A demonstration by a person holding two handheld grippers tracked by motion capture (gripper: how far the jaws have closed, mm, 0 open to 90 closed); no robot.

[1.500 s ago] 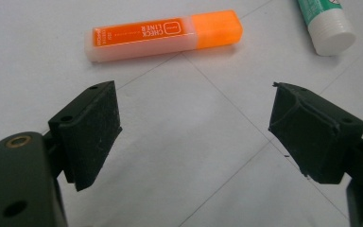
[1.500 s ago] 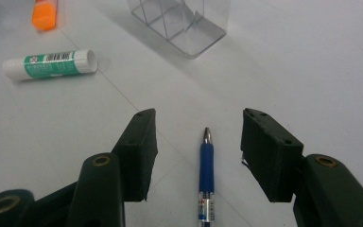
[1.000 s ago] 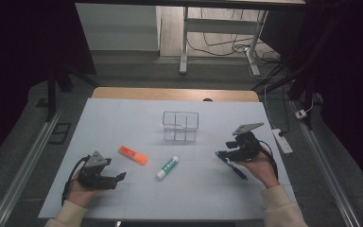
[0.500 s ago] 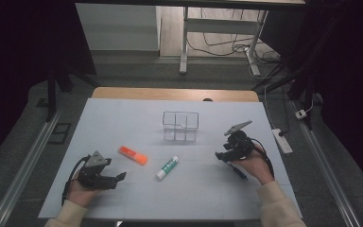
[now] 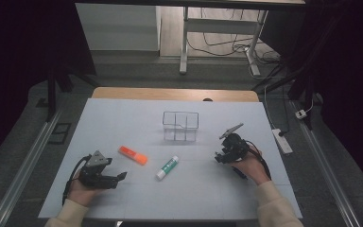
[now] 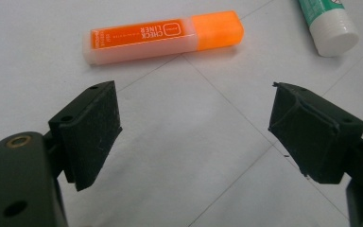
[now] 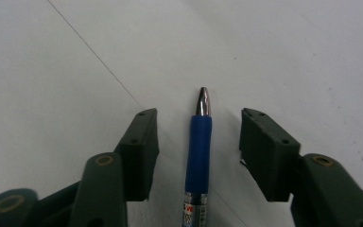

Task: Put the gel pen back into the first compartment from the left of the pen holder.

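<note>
A blue pen point(image 7: 198, 151) with a silver tip lies on the white mat, straight between the jaws of my right gripper point(image 7: 199, 116). Those jaws have just been closing, but a gap still shows on each side of the pen. In the high view the right gripper point(image 5: 221, 157) sits low at the mat's right side. My left gripper point(image 5: 119, 178) rests open near the front left with nothing between its pads point(image 6: 94, 123). Just beyond it lie an orange highlighter point(image 6: 163, 35) point(image 5: 133, 154) and a white-capped green glue stick point(image 6: 331, 23) point(image 5: 168, 167).
A clear box with compartments point(image 5: 180, 126) stands at the middle back of the white mat point(image 5: 123, 118). A wooden table edge point(image 5: 175, 93) shows behind it. A white power strip point(image 5: 281, 141) lies on the floor at the right.
The right gripper has come down and slid left along the mat until its jaws straddle the pen. The left gripper has stayed put.
</note>
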